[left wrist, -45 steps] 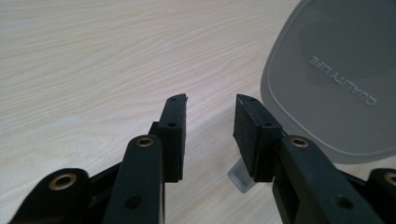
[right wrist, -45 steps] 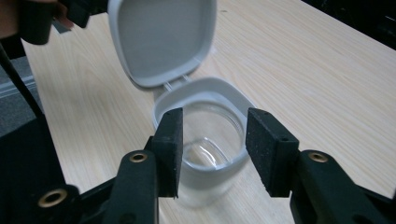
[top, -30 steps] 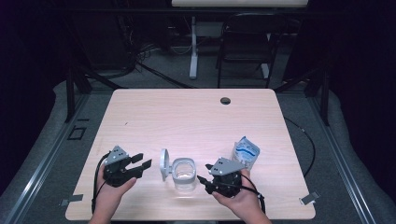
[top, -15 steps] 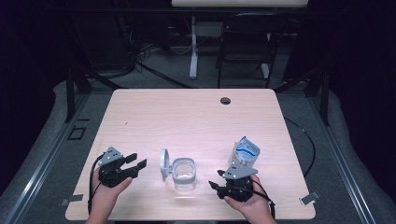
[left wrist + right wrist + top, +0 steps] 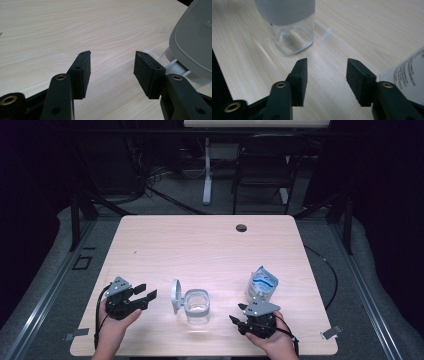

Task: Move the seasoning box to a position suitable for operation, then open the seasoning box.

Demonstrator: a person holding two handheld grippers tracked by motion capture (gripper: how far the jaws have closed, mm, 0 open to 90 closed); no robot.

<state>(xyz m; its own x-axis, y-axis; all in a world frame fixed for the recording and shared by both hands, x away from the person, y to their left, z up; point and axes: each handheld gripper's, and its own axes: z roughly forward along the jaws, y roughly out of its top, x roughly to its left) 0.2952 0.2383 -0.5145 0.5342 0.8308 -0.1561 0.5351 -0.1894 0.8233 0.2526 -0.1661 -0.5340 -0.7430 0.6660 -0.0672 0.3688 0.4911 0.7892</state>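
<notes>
Seemingly the work concerns a clear jar (image 5: 197,306) with a grey flip lid (image 5: 175,295) and a blue-and-white pouch (image 5: 261,285), likely to be emptied into it. From the high view, the jar stands near the front edge of the wooden table (image 5: 200,245), between the two hands, its lid swung open and standing up on its left side; the pouch stands upright just behind the right gripper (image 5: 239,319), apart from the jar. The left gripper (image 5: 145,292) hovers to the left of the lid, touching nothing. Judging from this, the opening of the jar is done, while taking up the pouch and pouring are left; the jar looks empty. The count is one jar, one lid, one pouch, two grippers, plus one dark round grommet (image 5: 241,227) near the far edge. In the left gripper view, the jaws stand wide apart with only bare tabletop between them, having just been opening; the grey lid (image 5: 195,40) rises close at the right, beyond the right-hand pad and not between the pads. In the right gripper view, the jaws stand moderately apart and hold nothing, having just been closing a little; the jar's glass base (image 5: 292,40) lies ahead and to the left, and the pouch's printed edge (image 5: 407,75) shows at the right.
</notes>
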